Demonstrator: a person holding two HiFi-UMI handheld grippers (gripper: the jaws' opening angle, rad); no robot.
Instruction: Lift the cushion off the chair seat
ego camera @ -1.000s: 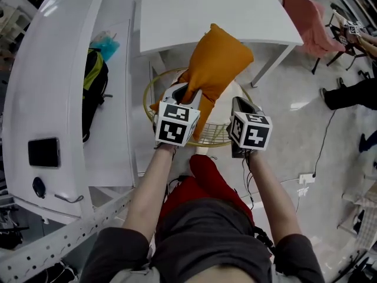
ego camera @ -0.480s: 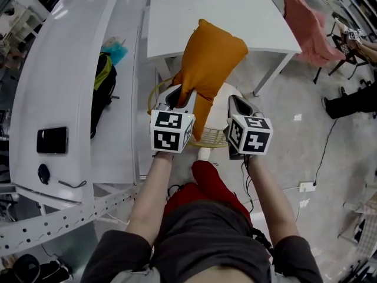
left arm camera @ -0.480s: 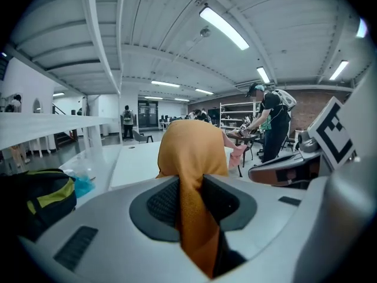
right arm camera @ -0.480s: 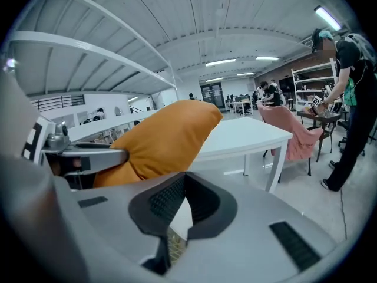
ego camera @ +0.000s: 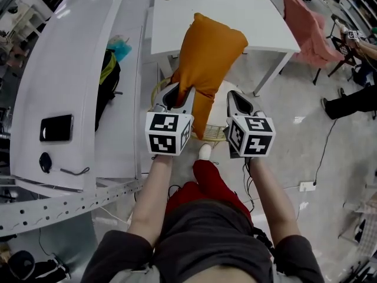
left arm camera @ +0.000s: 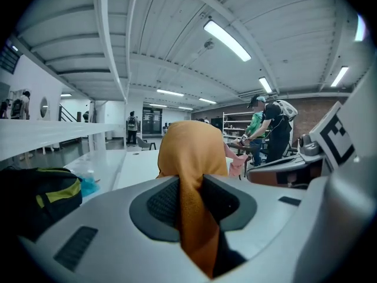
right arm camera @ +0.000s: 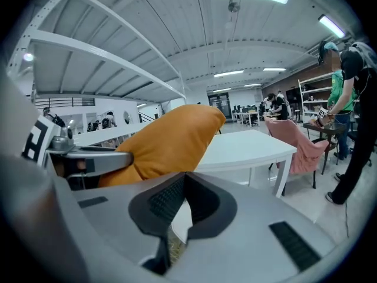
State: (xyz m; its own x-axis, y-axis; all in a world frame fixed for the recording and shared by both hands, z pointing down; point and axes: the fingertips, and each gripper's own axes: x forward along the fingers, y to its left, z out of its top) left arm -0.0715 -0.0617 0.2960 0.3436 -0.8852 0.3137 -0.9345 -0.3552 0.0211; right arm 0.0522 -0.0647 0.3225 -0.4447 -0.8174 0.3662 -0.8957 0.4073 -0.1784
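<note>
The orange cushion [ego camera: 209, 55] hangs above the yellow wire chair [ego camera: 217, 135], up off its seat. My left gripper [ego camera: 177, 92] is shut on the cushion's lower near edge. In the left gripper view a fold of the orange cushion [left arm camera: 194, 158] is pinched between the dark pads [left arm camera: 162, 202] of the left gripper [left arm camera: 189, 184]. My right gripper [ego camera: 231, 96] is beside the cushion on the right, level with the left one. In the right gripper view the right gripper [right arm camera: 184, 177] is shut with nothing between its tips, and the cushion [right arm camera: 171, 143] lies to its left.
A white table [ego camera: 247, 16] stands just beyond the chair. A curved white counter [ego camera: 59, 69] runs along the left, with a black and yellow backpack [ego camera: 108, 81] beside it. A pink draped chair [ego camera: 303, 22] and a person's legs [ego camera: 347, 96] are at the right.
Both grippers have risen. The cushion has gone up with the left gripper and now hangs higher and more upright over the chair.
</note>
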